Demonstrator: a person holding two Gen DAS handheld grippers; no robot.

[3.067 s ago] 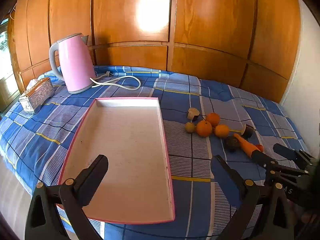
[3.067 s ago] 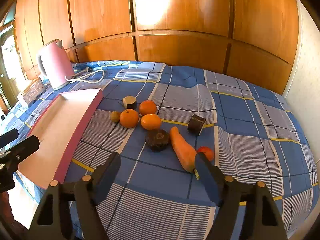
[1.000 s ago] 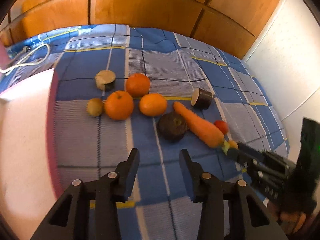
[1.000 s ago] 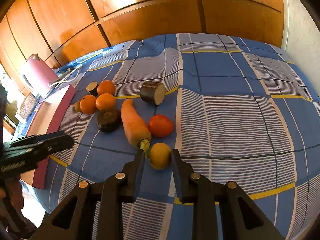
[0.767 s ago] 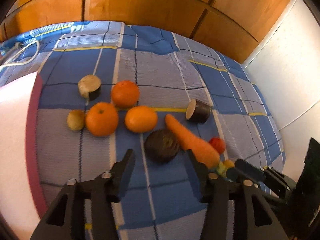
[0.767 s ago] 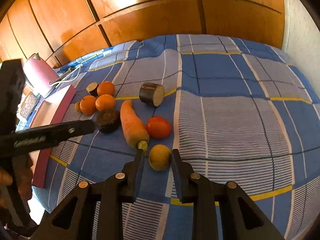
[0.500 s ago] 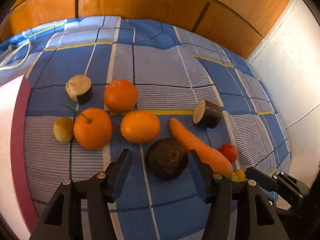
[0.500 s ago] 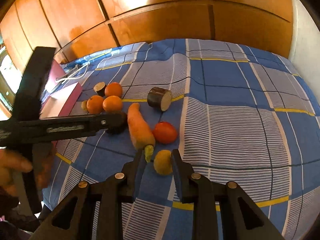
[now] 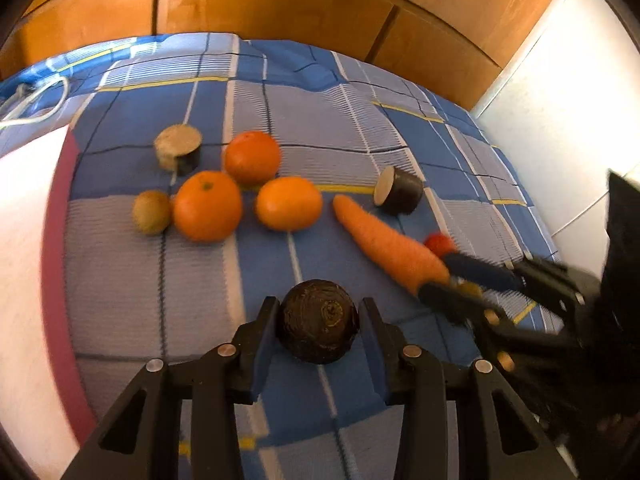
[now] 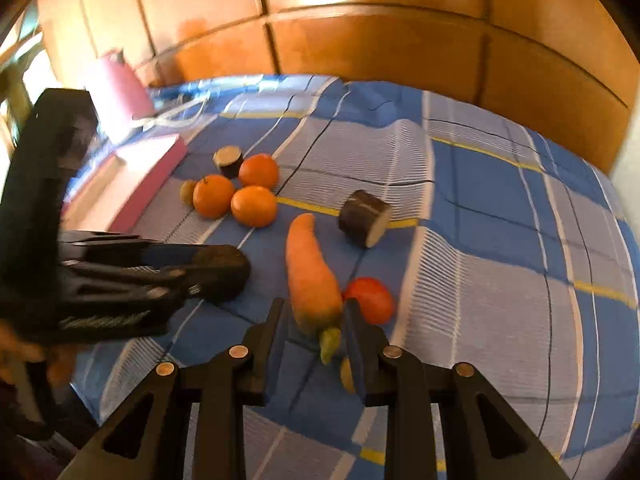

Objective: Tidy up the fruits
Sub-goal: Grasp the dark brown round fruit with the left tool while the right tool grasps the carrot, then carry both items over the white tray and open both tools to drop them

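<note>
I count 3 oranges: far one (image 9: 252,156), left one (image 9: 207,205), right one (image 9: 289,202). 1 kiwi (image 9: 151,211) at far left of the cluster. 1 carrot (image 9: 387,249). 1 red tomato (image 10: 369,299). 1 small yellow fruit (image 10: 347,372), mostly hidden behind a finger in my right wrist view. 1 dark round fruit (image 9: 318,321) nearest my left camera. 2 dark cut cylinder pieces: far-left one (image 9: 178,153), right one (image 9: 398,195). 1 pink tray (image 9: 28,264), 1 pink kettle (image 10: 120,88). 2 claws: left claw (image 9: 318,320), right claw (image 10: 316,330).

Three oranges (image 9: 248,188) clustered on the blue plaid cloth — carrot (image 9: 390,250) diagonal alongside.
</note>
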